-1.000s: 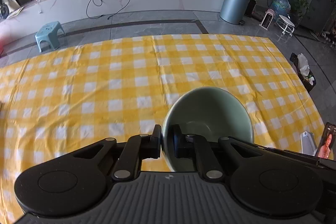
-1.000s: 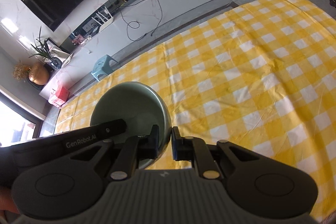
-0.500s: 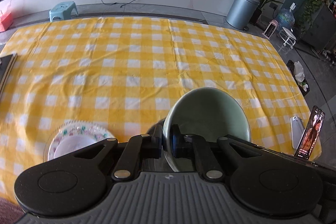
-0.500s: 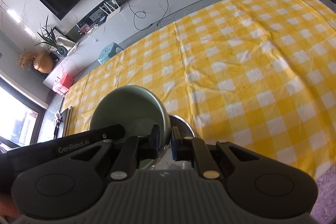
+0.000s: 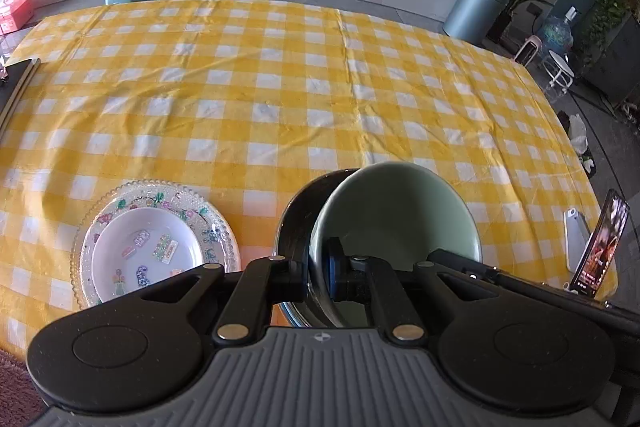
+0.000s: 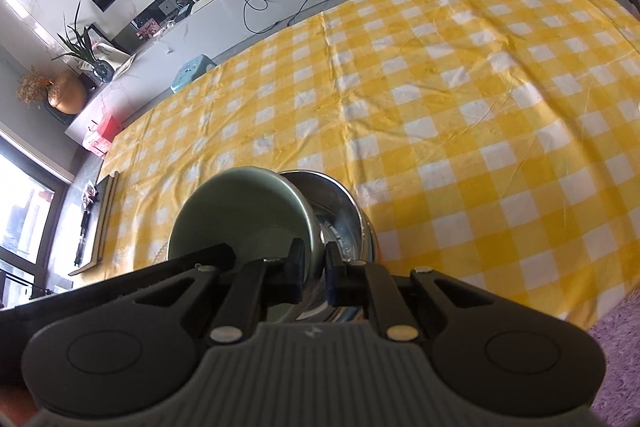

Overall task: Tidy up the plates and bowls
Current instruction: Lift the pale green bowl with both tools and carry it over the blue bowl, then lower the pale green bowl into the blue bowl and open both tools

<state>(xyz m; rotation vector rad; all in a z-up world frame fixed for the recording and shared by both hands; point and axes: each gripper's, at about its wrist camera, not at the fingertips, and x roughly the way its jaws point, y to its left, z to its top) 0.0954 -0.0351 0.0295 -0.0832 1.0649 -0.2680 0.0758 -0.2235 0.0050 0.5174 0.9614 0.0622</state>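
Note:
A pale green bowl (image 5: pixel 394 211) hangs tilted between both grippers, just over a steel bowl (image 5: pixel 296 223) on the yellow checked cloth. My left gripper (image 5: pixel 319 273) is shut on the green bowl's left rim, one pad inside and one outside. My right gripper (image 6: pixel 314 273) is shut on the opposite rim of the green bowl (image 6: pixel 240 211), with the steel bowl (image 6: pixel 340 211) right behind it. To the left lie a patterned glass plate (image 5: pixel 218 223) and a smaller white plate (image 5: pixel 148 251) stacked on it.
A phone on a stand (image 5: pixel 598 247) and a white device (image 5: pixel 576 239) sit at the table's right edge. A dark tray (image 6: pixel 102 223) lies at the left edge. Purple carpet (image 6: pixel 616 359) shows below the table's near edge.
Both grippers have carried the green bowl back toward the near edge and lower. The steel bowl and the stacked plates have come into view beneath and beside it.

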